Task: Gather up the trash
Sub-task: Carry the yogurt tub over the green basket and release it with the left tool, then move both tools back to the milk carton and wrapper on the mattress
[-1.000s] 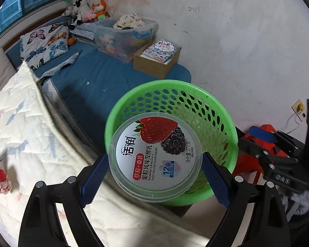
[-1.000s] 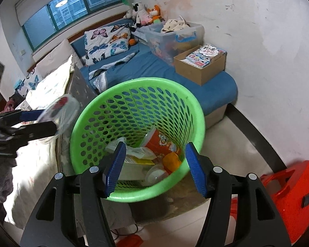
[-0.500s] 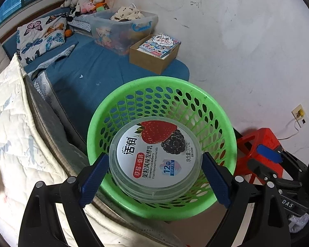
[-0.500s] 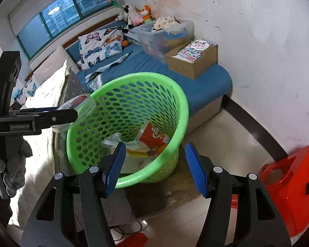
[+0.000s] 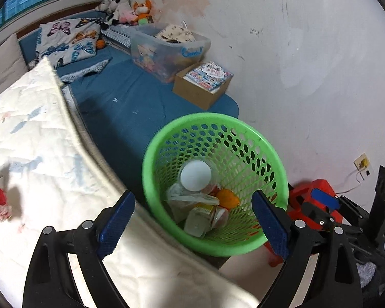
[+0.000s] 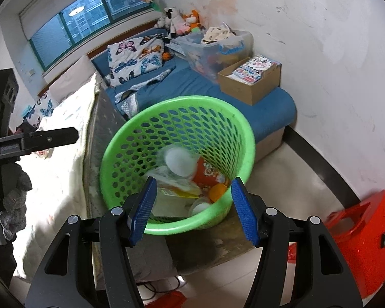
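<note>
Left gripper and right gripper both spread apart, empty, yogurt tub lying bottom-up in green basket on other trash, orange item at its 4 o'clock

Both grippers, left gripper and right gripper, agape, empty.

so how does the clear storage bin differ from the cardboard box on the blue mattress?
The storage bin is see-through plastic; the cardboard box is opaque brown. The bin is larger and taller, the box lower. The bin holds toys with cloth piled on top; the box holds colourful booklets. The bin sits further along the wall, the box nearer the green basket. Both are open-topped and rest on the blue mattress.
</note>
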Demonstrator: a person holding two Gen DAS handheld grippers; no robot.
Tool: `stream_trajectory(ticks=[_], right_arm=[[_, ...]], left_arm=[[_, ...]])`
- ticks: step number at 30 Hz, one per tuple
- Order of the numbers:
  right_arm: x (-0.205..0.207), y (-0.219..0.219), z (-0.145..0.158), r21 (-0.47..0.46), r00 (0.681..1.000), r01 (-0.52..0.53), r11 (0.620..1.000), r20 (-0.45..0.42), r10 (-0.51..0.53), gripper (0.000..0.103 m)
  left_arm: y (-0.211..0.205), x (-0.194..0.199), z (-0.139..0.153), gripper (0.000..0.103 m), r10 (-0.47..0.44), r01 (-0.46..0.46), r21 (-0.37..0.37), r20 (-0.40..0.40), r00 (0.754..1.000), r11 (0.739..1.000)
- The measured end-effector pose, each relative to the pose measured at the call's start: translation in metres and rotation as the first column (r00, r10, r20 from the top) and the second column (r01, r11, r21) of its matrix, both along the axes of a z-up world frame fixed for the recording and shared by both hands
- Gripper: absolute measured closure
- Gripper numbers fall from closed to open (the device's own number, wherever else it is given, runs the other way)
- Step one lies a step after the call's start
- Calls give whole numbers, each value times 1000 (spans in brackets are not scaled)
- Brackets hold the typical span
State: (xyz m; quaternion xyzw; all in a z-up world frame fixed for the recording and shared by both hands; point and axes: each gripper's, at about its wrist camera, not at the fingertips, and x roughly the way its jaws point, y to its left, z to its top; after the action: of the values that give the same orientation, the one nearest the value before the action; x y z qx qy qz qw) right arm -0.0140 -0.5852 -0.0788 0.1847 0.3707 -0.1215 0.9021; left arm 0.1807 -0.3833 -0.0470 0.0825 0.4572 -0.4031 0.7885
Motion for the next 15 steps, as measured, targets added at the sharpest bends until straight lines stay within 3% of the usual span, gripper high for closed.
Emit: stream_trajectory(ticks=[15], right_arm=[[53,77,23,-41,977,-211,977,18,212,38]], left_arm=[[140,0,11,14,205,-205,-20,32,978,979]])
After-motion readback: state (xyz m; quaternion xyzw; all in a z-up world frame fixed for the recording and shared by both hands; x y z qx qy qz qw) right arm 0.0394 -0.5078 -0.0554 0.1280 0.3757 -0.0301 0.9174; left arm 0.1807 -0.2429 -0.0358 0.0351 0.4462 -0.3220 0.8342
